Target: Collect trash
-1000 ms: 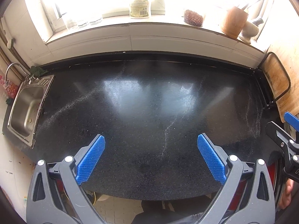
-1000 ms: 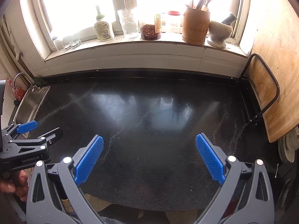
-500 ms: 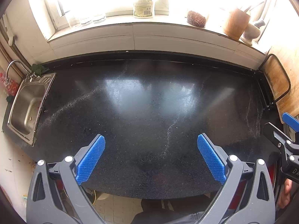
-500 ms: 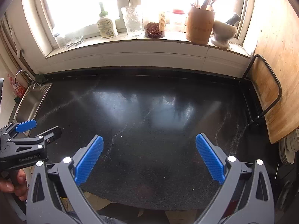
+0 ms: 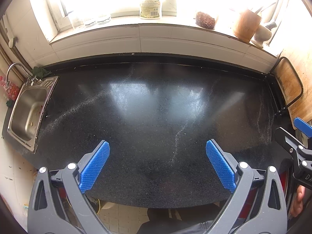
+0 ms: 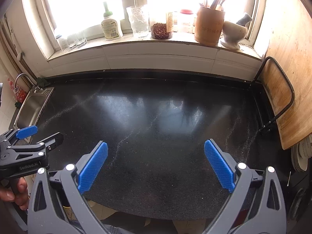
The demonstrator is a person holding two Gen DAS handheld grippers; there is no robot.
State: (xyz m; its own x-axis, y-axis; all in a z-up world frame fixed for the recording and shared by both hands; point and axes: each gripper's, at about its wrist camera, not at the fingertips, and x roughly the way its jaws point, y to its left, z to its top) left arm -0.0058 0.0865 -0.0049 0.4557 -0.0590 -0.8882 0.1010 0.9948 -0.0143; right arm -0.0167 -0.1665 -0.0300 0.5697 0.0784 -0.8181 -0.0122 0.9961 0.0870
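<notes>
Both the left gripper (image 5: 157, 162) and right gripper (image 6: 155, 161) hover spread wide, empty, over the speckled black stone table (image 6: 156, 117). No trash shows; the steel sink (image 5: 27, 113) at nine o'clock holds faint specks.

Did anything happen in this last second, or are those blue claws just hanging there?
Almost nothing. Both views crept slightly back, showing a bit more windowsill. The left gripper and right gripper stayed wide open and empty above the black counter; nothing was grabbed or dropped. The sink is unchanged.
</notes>
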